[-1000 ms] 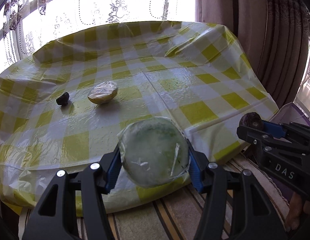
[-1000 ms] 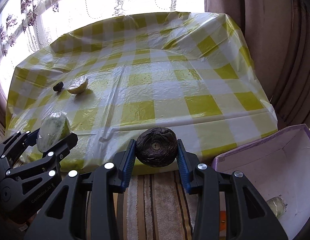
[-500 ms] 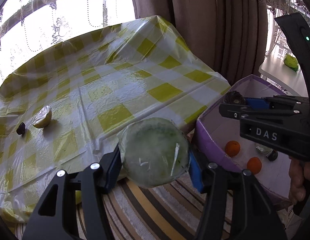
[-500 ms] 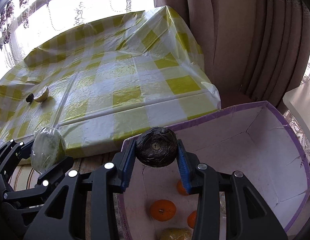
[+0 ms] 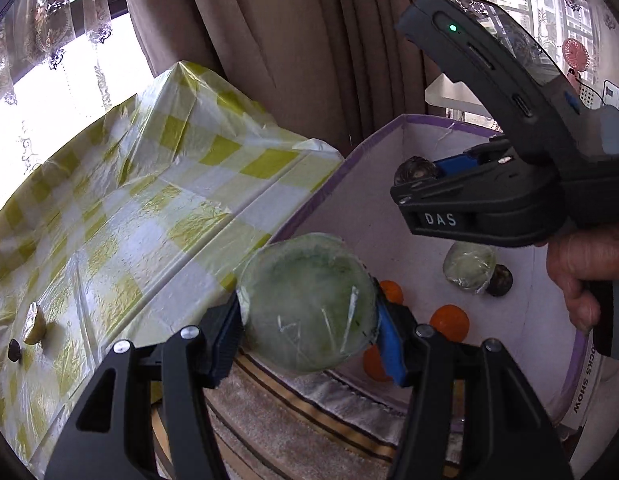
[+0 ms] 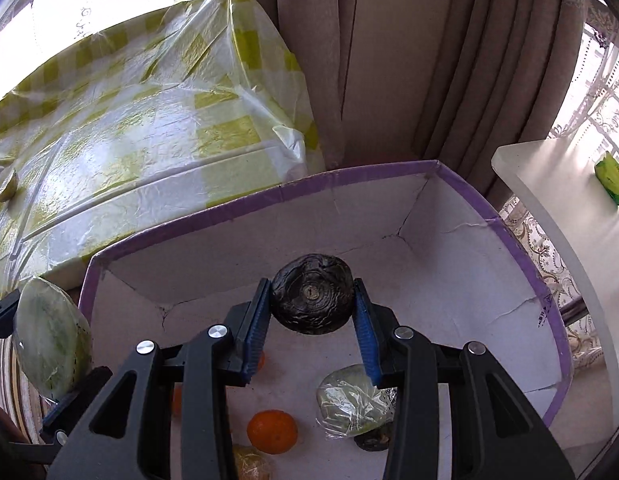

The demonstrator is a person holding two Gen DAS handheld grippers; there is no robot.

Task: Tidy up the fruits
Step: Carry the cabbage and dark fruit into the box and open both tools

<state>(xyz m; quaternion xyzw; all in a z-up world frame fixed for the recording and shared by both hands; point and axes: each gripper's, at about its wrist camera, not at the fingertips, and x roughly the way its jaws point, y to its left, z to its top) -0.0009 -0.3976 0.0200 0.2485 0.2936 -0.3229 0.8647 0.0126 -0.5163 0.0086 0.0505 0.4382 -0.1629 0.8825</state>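
Clamping a wrapped green fruit (image 5: 307, 302) in left tongs (image 5: 309, 320), right tongs (image 6: 311, 312) gripping dark fruit (image 6: 312, 293) above box (image 6: 517, 240)

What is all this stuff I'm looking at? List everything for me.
wrapped green fruit: one, pale green in clear film, held over the box's near rim
dark wrinkled fruit: one, blackish, held above the box
box: one, purple rim and white inside, beside the table
oranges: at least three, orange, on the box floor
wrapped fruit: one, pale green, in the box against a small dark fruit
table: one, yellow and white checked cover
yellowish fruit: one, on the table by a small dark piece
curtains: brown, behind
left gripper: black, blue pads
right gripper: black, blue pads
hand: one, on the right gripper's handle
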